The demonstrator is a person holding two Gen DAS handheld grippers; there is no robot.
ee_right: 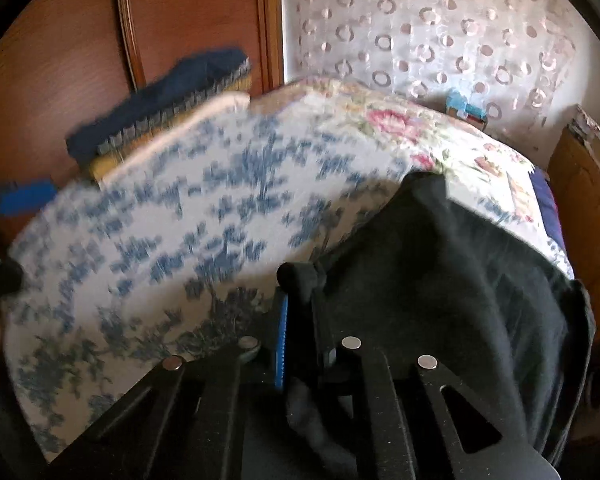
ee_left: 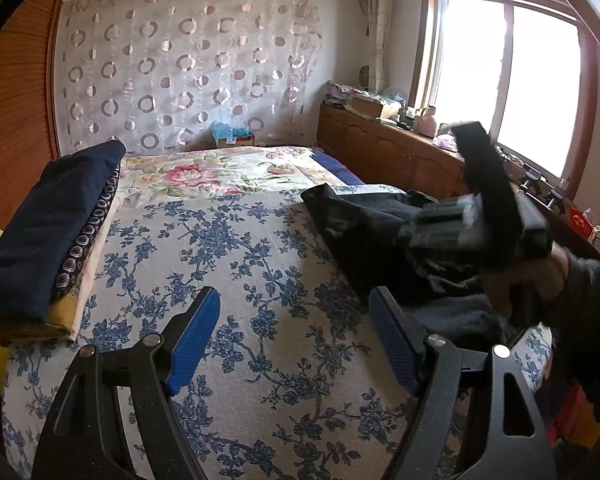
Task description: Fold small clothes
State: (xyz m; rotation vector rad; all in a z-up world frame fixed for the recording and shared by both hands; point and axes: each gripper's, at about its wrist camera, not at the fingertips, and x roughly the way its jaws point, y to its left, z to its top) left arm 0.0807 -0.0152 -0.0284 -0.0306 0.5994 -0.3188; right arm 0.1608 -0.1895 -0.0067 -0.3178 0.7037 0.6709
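A black garment (ee_left: 372, 224) lies on the right side of the bed with the blue-flowered cover (ee_left: 236, 280). My left gripper (ee_left: 296, 340) is open and empty, held above the cover to the left of the garment. My right gripper (ee_right: 300, 320) is shut on a fold of the black garment (ee_right: 440, 300), which drapes over its right finger. The right gripper with the hand on it also shows, blurred, in the left wrist view (ee_left: 480, 220), on top of the garment.
A stack of folded clothes (ee_left: 52, 232), dark blue on top, lies on the bed's left edge; it also shows in the right wrist view (ee_right: 160, 116). A wooden wardrobe (ee_right: 100, 40) stands behind it. A low wooden cabinet (ee_left: 388, 148) with clutter runs under the window at right.
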